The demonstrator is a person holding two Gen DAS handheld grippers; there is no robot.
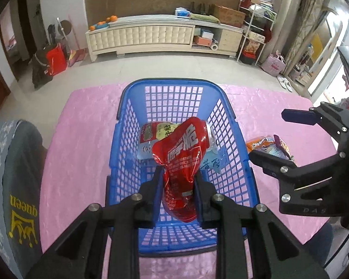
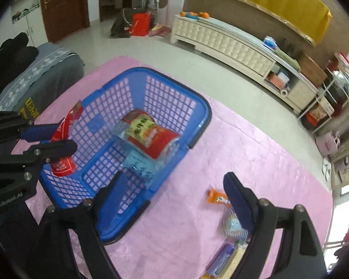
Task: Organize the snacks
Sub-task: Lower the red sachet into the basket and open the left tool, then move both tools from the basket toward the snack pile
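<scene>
Presently the left gripper (image 1: 178, 186) holds a red snack pouch (image 1: 183, 160), fingers pinched on its lower half so the crinkled top flares beyond the fingertips. Pouch hangs over the blue basket (image 1: 125, 125), near end, above the mesh floor; held high and clear of the rim, likely so it can drop straight in. Ahead of the fingertips, at the far end of the basket, lies a clear-wrapped pack with red and yellow label (image 1: 154, 132), already stowed, and a pale blue note (image 1: 213, 162) just right of the pouch.

Right gripper (image 2: 174, 197) hovers with fingers wide apart, nothing between them. Left finger overlaps the basket's near wall; right finger stands over loose snacks on the pink tablecloth (image 2: 186, 220): an orange packet (image 2: 215, 196) just inside that finger, a blue-patterned packet (image 2: 231, 226) partly hidden beneath it. Spread probably readies the next pick while the left unloads.

Judgement: sorting partway, several packets still outside.
</scene>
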